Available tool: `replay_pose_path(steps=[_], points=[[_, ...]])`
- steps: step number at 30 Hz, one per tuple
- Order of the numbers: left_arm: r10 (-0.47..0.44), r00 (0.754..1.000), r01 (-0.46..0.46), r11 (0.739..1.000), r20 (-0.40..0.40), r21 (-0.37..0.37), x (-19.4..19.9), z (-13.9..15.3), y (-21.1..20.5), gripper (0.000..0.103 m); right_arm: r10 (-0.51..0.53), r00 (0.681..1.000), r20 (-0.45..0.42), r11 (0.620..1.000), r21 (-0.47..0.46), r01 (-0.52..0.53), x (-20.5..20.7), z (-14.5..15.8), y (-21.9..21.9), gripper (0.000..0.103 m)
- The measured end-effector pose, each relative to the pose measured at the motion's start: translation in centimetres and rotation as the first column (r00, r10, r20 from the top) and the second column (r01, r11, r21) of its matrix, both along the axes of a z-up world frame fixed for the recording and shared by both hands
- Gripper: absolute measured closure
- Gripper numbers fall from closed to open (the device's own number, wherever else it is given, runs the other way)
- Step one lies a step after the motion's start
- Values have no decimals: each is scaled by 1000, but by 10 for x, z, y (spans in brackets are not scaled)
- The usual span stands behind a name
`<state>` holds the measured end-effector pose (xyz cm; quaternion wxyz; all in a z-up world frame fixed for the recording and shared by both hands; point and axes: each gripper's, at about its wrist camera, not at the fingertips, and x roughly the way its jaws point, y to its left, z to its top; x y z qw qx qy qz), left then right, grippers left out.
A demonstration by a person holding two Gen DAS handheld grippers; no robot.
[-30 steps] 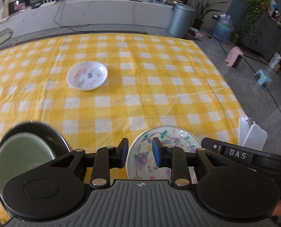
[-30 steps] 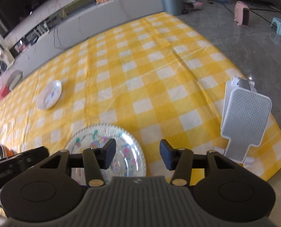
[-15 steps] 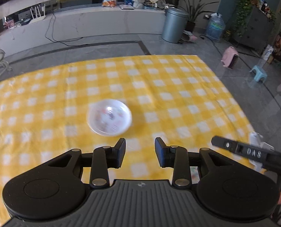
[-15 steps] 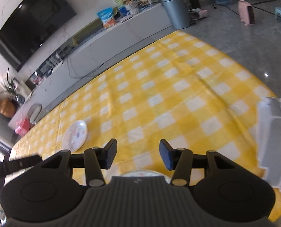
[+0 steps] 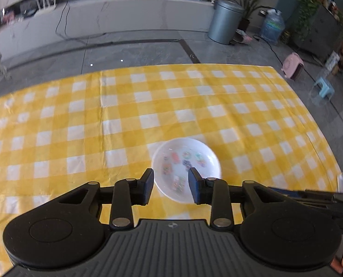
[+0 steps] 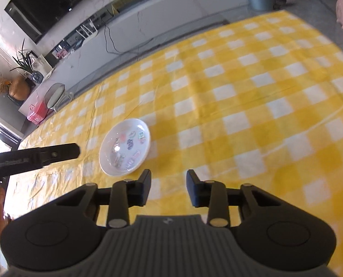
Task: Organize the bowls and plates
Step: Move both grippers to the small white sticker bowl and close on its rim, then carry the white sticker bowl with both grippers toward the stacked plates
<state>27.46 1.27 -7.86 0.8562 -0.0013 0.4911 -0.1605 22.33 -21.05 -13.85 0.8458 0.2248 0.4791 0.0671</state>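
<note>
If the left gripper (image 5: pixel 170 185), jaws apart and empty, bumps the small bowl (image 5: pixel 186 168), it could slide away.

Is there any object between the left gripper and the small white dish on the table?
Nothing visible. The left gripper, jaws apart and empty, points straight at the small white dish, with only bare yellow checked tablecloth around it. The right gripper sits off to the side, also empty.

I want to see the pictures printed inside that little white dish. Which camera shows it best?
The right wrist view: the white dish lies whole and unobstructed on the yellow checked cloth. In the left wrist view the left gripper fingertips cover its near edges.
</note>
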Motion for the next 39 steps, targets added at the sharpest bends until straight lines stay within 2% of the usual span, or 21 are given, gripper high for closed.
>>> replay_pose_path(steps=[6,14,18,20,23,30,34,39], points=[[33,998,-34,999,-54,-17,23,-35,11,69,-14,999,-48,996,83,18,37,-17,14,71],[29,998,-31,999,-61,-33,32,-47,22,79,-18,998,-60,995,101,24,56,-30,22,76],[12,998,-15,999,-58,-42,32,-48,20,90,-13,998,-65,993,112,20,56,-32,24,90],[10,998,-14,999,-63,-52,32,-49,17,95,-7,998,-60,993,120,15,55,-34,24,93],[14,998,-17,998,-54,-55,29,-48,14,98,1,999,-48,991,131,6,54,-36,24,99],[8,999,-10,999,-36,-50,15,-21,6,100,-27,998,-52,990,139,34,41,-24,14,100],[-30,1000,30,1000,4,-9,3,4,-5,100,-36,998,-43,986,159,42,28,-7,7,100],[-57,998,57,998,35,-8,-20,41,-20,101,-57,998,-19,980,188,60,3,19,-4,100]])
